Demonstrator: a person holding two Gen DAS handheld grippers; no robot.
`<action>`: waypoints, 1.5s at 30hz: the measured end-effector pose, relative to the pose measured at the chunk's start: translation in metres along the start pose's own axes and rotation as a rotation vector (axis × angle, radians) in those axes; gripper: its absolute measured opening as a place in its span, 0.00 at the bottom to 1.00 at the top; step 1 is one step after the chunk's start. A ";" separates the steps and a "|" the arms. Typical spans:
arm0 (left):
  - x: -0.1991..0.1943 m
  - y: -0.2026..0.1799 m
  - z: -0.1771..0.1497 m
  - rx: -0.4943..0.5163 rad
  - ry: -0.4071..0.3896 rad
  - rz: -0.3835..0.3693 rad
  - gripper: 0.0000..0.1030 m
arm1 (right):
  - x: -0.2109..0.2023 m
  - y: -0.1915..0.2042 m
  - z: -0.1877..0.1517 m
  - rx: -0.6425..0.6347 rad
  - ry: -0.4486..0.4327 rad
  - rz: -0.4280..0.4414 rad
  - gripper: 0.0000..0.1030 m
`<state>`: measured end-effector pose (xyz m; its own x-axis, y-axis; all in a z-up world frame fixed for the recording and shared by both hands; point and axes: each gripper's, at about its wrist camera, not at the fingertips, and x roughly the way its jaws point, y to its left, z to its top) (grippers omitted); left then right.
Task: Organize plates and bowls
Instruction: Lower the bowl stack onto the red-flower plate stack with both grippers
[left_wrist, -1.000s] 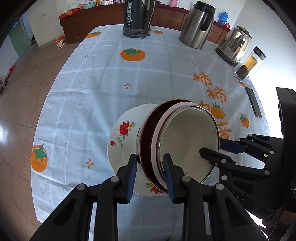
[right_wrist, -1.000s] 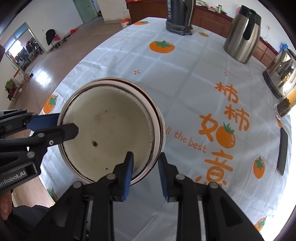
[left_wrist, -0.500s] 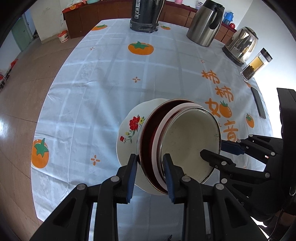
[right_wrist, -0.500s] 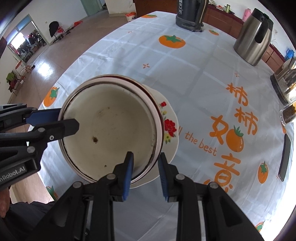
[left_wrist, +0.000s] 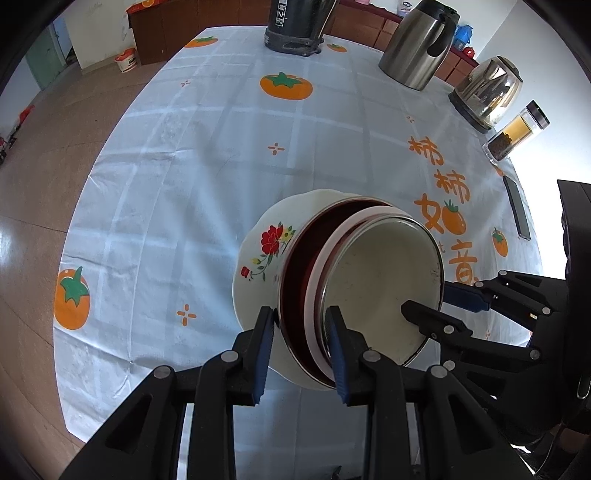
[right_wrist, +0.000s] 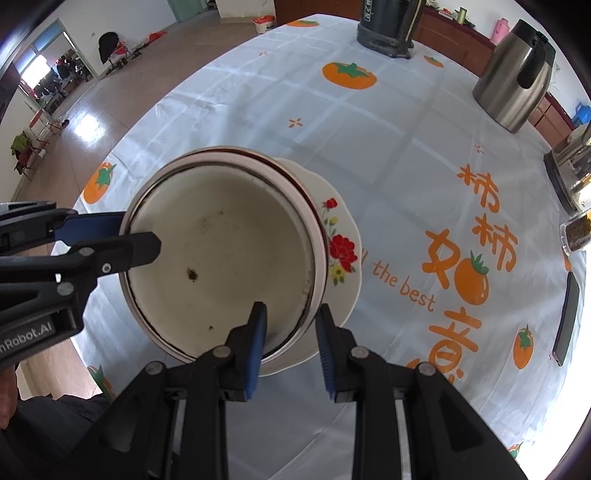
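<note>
Around the round table spreads a glossy brown tiled floor; dark wooden cabinets line the wall beyond it.

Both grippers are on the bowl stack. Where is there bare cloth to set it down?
Bare cloth lies beyond the floral plate, up to the orange persimmon print, and leftward to the cloth's edge. It is crowded along the far and right rim: black appliance, steel jug, glass kettle, tea bottle, dark phone.
</note>
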<state>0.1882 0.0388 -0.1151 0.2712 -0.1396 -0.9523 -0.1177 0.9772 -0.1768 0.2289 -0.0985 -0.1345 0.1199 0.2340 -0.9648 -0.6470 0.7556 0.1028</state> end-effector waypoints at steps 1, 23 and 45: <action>0.001 0.001 0.000 -0.004 0.004 -0.005 0.30 | 0.000 0.000 0.000 -0.001 0.003 -0.001 0.26; 0.016 0.012 0.009 -0.063 0.065 -0.059 0.30 | 0.003 -0.004 0.009 0.002 0.014 -0.001 0.26; 0.020 0.017 0.011 -0.100 0.095 -0.091 0.30 | 0.007 -0.006 0.022 -0.027 0.070 -0.012 0.26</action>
<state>0.2026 0.0548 -0.1345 0.1938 -0.2459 -0.9497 -0.1927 0.9397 -0.2826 0.2500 -0.0878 -0.1368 0.0754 0.1813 -0.9805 -0.6661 0.7409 0.0858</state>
